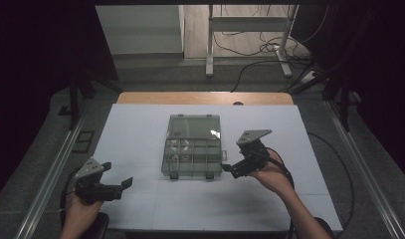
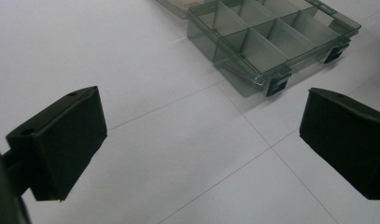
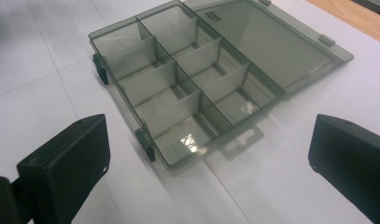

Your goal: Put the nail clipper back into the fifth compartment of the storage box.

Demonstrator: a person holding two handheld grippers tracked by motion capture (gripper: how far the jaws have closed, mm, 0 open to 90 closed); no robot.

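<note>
One smoky translucent plastic compartment box point(image 1: 192, 155), lid point(image 1: 195, 127) flat open toward far side, sat mid white table sheet point(image 1: 135, 124). Wide bare sheet left, right and near of box; wooden table edge point(image 1: 205, 97) past far sheet border. Two black latches point(image 3: 145, 144) on near box wall. Eight compartments counted in right gripper view, all empty. Left black two-jaw gripper point(image 1: 117, 183) held near left corner, well apart from box, jaws spread wide, nothing between. Right black two-jaw gripper point(image 1: 230, 168) just beside box's near right corner, jaws wide, nothing held; contact unclear.
</note>
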